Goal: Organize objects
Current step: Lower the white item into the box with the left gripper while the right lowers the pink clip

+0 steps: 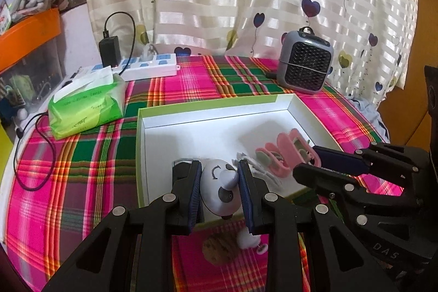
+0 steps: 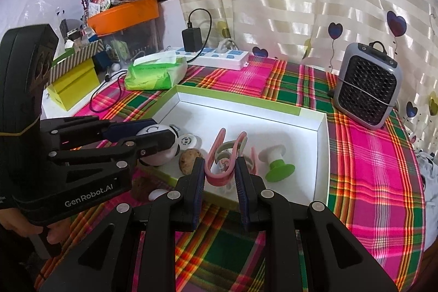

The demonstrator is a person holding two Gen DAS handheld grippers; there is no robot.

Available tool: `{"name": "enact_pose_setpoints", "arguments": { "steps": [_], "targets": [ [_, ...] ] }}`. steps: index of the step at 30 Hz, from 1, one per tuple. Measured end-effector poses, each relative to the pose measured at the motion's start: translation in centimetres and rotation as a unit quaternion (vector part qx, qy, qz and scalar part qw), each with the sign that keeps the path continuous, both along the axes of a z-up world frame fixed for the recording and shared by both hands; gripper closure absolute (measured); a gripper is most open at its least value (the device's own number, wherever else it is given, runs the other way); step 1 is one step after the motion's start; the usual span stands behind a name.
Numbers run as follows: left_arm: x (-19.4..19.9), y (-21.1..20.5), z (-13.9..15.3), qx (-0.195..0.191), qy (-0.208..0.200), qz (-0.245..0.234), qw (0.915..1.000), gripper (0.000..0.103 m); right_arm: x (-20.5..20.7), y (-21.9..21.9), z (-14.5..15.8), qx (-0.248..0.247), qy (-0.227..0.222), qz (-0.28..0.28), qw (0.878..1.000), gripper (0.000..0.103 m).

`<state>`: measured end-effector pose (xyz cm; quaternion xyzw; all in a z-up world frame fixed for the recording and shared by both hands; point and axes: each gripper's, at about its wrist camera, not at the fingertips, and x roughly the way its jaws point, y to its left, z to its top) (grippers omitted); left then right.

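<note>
A white box with green rim [image 1: 208,106] [image 2: 323,127] lies open on the plaid cloth. My left gripper [image 1: 220,177] [image 2: 142,134] is shut on a white panda toy [image 1: 219,185] [image 2: 161,141] and holds it over the box's near edge. My right gripper [image 2: 220,168] [image 1: 314,158] is shut on a pink hair claw [image 2: 219,163] [image 1: 287,149] over the box's front part. Inside the box lie a green and white spool [image 2: 276,163], a brown cookie-like piece [image 2: 189,159] and a small round white disc [image 2: 187,140]. Another brown piece [image 1: 219,251] lies on the cloth below the panda.
A grey mini fan [image 1: 303,62] [image 2: 366,89] stands at the back right. A green tissue pack [image 1: 84,106] [image 2: 153,73], a white power strip [image 1: 153,64] with a black charger [image 1: 109,51] and a trailing cable [image 1: 35,155] are at the back left. A curtain hangs behind.
</note>
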<state>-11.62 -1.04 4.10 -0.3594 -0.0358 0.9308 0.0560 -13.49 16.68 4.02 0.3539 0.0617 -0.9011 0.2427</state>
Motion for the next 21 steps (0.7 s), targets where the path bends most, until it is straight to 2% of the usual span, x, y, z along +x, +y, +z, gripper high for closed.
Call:
{"name": "enact_pose_setpoints", "arguments": {
  "steps": [21],
  "targets": [
    [-2.6, 0.7, -1.1, -0.014, 0.005, -0.007, 0.9999, 0.078, -2.8, -0.5, -2.3, 0.009, -0.026, 0.001, 1.000, 0.080]
  ]
}}
